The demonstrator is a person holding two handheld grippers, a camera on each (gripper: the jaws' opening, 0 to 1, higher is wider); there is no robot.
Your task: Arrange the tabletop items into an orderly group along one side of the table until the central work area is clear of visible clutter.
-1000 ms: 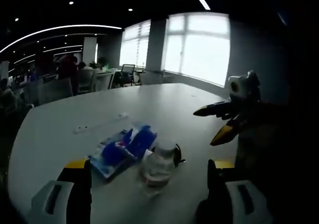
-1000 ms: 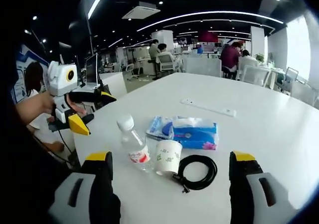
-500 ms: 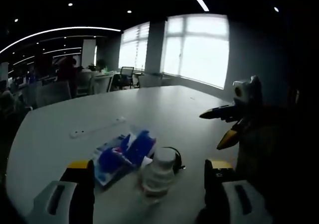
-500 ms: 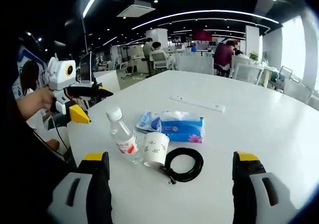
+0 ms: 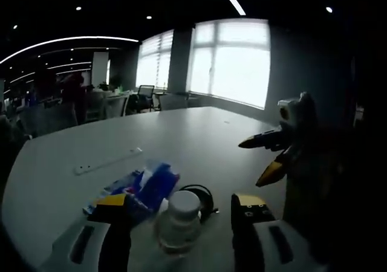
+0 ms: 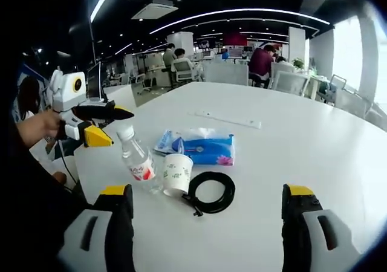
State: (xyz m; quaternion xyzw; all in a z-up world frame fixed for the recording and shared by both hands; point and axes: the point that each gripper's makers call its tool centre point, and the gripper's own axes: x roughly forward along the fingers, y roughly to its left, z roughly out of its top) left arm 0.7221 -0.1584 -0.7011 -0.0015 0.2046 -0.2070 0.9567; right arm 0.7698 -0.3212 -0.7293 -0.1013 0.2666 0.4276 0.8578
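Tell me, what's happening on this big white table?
A person is holding a two-jaw gripper in each hand above the white table. The left gripper is open and closing in on the clear plastic water bottle with a white cap. Next to the bottle sit a white paper cup, a coiled black cable and a blue tissue pack. The right gripper hovers open, holding nothing.

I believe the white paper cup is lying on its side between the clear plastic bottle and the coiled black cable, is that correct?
Not quite: the white paper cup stands upright, not on its side, as the right gripper view shows. It does sit between the clear plastic bottle and the coiled black cable.
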